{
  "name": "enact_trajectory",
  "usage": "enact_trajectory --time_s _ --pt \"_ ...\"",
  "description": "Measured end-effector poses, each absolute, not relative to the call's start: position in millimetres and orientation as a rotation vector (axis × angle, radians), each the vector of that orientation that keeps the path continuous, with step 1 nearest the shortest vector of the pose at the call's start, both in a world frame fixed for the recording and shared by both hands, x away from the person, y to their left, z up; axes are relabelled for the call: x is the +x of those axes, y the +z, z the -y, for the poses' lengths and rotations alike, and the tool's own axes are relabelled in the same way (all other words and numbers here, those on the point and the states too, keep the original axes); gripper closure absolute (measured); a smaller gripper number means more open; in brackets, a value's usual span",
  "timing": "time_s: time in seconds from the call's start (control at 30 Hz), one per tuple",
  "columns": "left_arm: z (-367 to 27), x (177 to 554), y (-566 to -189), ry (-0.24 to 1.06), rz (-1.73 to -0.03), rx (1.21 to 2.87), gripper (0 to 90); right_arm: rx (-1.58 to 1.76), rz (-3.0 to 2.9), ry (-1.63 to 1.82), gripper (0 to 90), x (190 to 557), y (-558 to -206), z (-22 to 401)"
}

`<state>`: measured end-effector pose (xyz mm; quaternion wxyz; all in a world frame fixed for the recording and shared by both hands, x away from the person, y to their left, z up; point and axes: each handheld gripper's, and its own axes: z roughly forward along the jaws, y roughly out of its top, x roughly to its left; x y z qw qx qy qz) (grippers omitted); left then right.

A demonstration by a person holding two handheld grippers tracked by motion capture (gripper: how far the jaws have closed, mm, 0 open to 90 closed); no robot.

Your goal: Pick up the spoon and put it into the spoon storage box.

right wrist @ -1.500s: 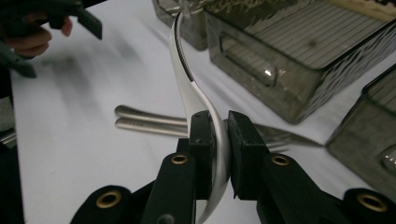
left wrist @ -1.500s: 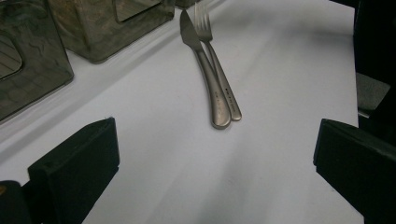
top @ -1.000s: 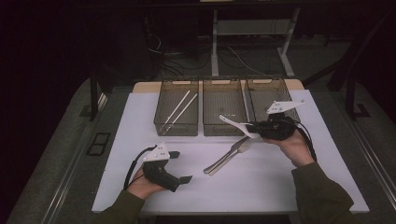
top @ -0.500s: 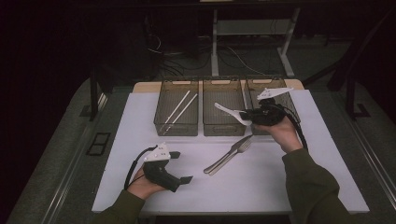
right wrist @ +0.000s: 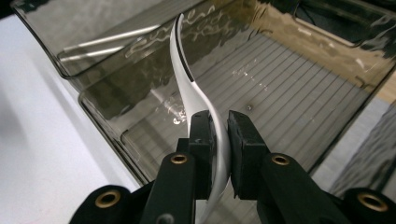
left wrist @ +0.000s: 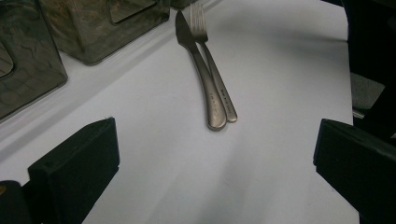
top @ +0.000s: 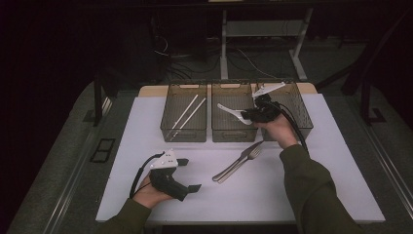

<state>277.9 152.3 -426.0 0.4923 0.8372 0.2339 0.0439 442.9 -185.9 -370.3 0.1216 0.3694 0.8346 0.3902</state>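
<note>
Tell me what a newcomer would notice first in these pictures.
The white spoon stands out most: the right gripper has its jaws shut on it and holds it over the middle bin of three dark bins at the far side of the white table. Next come the metal knife and fork lying side by side on the table, and the left gripper resting open near the front edge.
</note>
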Motion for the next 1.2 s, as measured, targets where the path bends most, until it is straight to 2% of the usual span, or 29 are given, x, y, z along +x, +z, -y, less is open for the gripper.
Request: enact_trajectory --time_s 0.13,0.67,0.9,1.2 --pt "-152 278 -426 0.107 -0.566 2.033 0.0 1.104 -2.446 1.092 79.0 445 -377 182" --pt "-152 277 -426 0.11 -0.568 2.03 0.0 1.177 -2.36 1.289 44.0 433 -364 201" --pt "-152 277 -426 0.115 -0.573 2.031 0.0 1.141 -2.346 1.342 38.5 413 -359 220" --pt "-152 277 -426 0.115 -0.575 2.034 0.0 1.092 -2.344 1.386 35.9 381 -362 235"
